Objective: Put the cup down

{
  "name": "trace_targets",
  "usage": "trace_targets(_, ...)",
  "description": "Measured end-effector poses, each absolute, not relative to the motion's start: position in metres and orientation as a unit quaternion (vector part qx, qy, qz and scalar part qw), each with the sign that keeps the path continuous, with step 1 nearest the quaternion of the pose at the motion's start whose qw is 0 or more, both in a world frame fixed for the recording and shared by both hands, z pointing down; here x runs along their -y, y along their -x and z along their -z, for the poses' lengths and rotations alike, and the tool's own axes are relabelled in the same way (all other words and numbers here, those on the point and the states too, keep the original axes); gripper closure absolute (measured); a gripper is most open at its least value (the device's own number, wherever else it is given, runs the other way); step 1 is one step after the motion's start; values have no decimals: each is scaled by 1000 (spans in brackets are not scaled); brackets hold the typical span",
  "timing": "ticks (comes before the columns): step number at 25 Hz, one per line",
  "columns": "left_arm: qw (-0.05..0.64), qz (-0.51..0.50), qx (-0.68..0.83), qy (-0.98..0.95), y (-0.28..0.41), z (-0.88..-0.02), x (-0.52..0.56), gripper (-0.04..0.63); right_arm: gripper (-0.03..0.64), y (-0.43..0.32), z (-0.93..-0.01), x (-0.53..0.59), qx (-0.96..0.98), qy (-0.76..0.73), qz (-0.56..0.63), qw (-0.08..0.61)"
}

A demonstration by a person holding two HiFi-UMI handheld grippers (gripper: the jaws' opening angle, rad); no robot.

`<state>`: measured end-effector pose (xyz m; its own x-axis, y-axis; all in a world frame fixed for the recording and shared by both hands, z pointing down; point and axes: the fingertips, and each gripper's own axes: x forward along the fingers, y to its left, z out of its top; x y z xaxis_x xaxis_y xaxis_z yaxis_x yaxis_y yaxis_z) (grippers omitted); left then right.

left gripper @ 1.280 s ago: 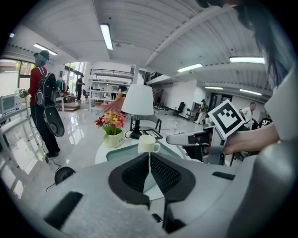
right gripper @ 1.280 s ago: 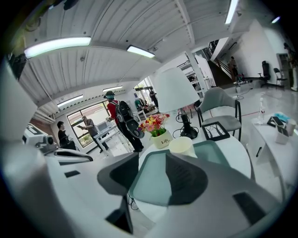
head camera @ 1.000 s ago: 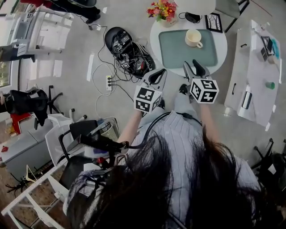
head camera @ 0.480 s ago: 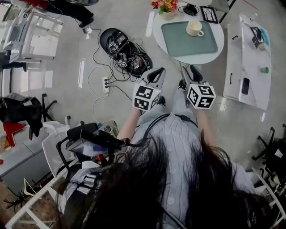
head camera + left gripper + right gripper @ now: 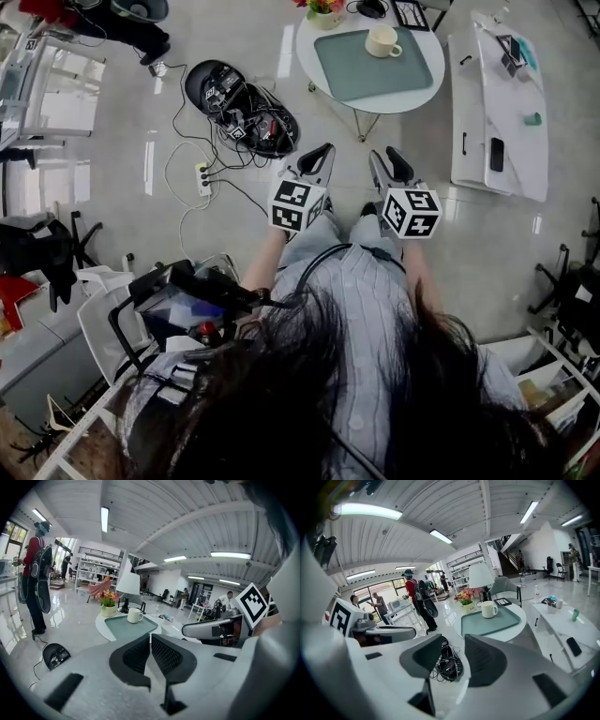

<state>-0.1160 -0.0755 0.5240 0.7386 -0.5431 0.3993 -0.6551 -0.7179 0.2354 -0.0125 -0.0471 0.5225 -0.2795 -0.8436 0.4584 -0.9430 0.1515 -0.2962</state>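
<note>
Fingers (image 5: 133, 656) on the left gripper (image 5: 319, 152) are pressed together with just a hairline slit between the ribbed pads, and there's nothing pinched in there. Next over, the right gripper (image 5: 387, 157) has its fingers (image 5: 424, 657) apart with a clear gap. They've just been closing in a bit, but there's still only floor showing between them, so no grab going on. In the head view both grippers sit mid-frame, side by side just in front of the person's knees, pointing toward the top of the frame. That looks like a relaxed carry rather than a reach. The cup (image 5: 382, 41) is up at the top, a little right of centre. It stands upright on the green tray (image 5: 356, 70) on the round white table (image 5: 306, 52), well apart from both grippers, with the flowers (image 5: 323, 6) just beside the tray. So the cup looks already put down and there's nothing left for either gripper to hold. Far right is a long white bench (image 5: 497, 103) with small stuff on it, not part of this.
</note>
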Motion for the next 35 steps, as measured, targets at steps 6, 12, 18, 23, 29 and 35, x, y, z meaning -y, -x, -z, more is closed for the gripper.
trace_targets(6,182,-144,334,-913,100,-519,58,577,466,4,-525,27,763,-580,-270,93)
trace_targets(12,181,-127,357,-907,84,-501,25,577,486,-3,-514,-6,787,-552,-265,84)
trace_targets(18,176,-129,371,-903,62,-498,-27,577,508,-26,-506,-52,799,-538,-258,74)
trace_targets(23,165,-131,378,-901,49,-496,-75,577,518,-39,-502,-93,806,-531,-254,65)
trace_targets(29,155,-134,383,-901,44,-497,-121,577,526,-42,-501,-139,814,-523,-247,59)
trace_targets(35,147,-132,387,-900,43,-497,-152,577,535,-41,-502,-171,821,-513,-245,57)
